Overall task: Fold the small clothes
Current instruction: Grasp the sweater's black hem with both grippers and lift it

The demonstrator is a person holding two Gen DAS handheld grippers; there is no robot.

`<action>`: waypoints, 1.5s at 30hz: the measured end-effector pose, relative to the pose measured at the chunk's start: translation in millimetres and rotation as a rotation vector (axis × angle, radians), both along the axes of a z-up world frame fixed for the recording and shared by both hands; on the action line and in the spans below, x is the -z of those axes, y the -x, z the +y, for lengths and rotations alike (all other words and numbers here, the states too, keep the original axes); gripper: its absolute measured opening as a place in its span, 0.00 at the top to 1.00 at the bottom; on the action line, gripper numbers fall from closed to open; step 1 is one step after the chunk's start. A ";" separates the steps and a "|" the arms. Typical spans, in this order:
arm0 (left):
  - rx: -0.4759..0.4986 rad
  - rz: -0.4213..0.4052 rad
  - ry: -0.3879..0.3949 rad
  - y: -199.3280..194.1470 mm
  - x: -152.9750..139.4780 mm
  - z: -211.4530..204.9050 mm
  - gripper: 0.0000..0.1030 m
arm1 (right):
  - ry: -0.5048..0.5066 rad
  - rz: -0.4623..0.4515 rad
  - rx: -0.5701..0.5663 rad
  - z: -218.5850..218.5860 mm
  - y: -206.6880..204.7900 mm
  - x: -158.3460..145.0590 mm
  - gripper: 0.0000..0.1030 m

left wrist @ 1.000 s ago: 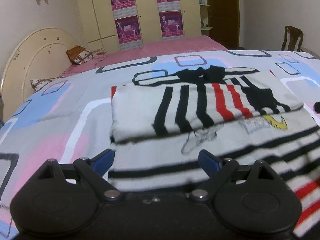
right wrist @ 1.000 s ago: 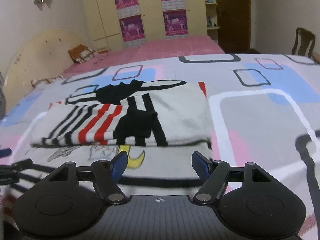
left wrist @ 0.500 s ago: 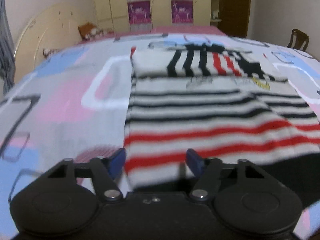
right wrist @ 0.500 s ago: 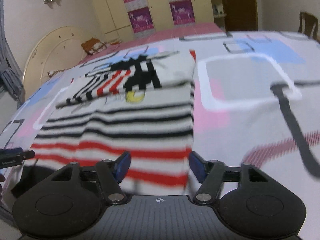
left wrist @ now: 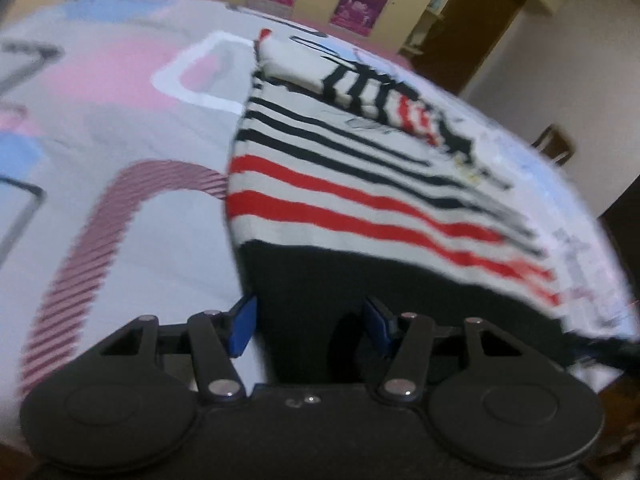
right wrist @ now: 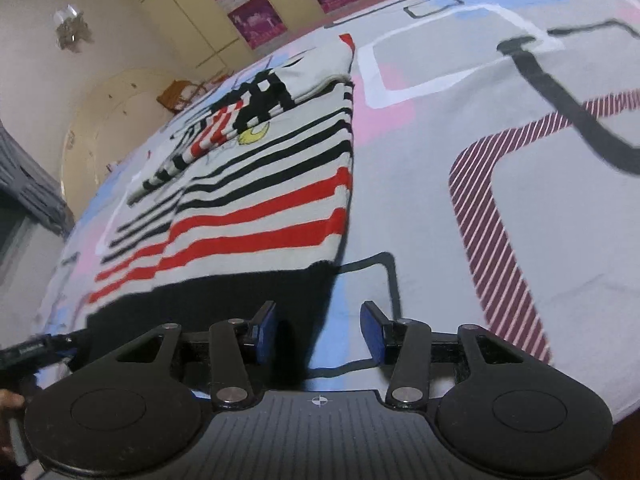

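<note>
Both grippers have dropped to the black hem of the red-and-black striped white knit top lying part-folded on the patterned bed quilt, so keep closing left gripper and right gripper jaws, still apart, on matching corners before lifting.

1. The bed carries everything — it is spread with a grey sheet printed with pink and blue patches, white and black outlined rectangles and maroon hatched bands.
2. A striped garment lies flat on it, its black hem at the bed's near edge.
3. The garment's far part — white with black and red stripes — is folded over itself.
</note>
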State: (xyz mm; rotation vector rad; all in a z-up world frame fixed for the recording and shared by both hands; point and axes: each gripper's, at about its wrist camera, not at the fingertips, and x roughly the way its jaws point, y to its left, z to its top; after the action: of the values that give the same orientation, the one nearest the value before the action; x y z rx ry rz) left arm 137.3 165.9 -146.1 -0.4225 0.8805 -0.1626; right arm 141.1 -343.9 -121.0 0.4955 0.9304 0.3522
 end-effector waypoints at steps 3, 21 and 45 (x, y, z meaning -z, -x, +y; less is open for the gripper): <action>0.016 -0.002 0.112 -12.0 10.0 7.5 0.48 | -0.077 0.020 0.015 -2.5 -7.2 5.7 0.56; -0.076 -0.041 0.383 -45.7 28.3 27.6 0.54 | -0.238 0.045 0.049 0.1 -32.9 14.5 0.72; -0.110 -0.057 0.269 -13.3 26.8 26.1 0.96 | -0.199 0.015 -0.005 5.5 -16.3 12.8 0.95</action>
State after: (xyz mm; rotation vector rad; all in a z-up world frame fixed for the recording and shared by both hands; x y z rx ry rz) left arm 150.6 192.0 -172.9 -0.7121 0.7796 -0.1915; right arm 157.4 -338.4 -133.9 0.6792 0.9161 0.4484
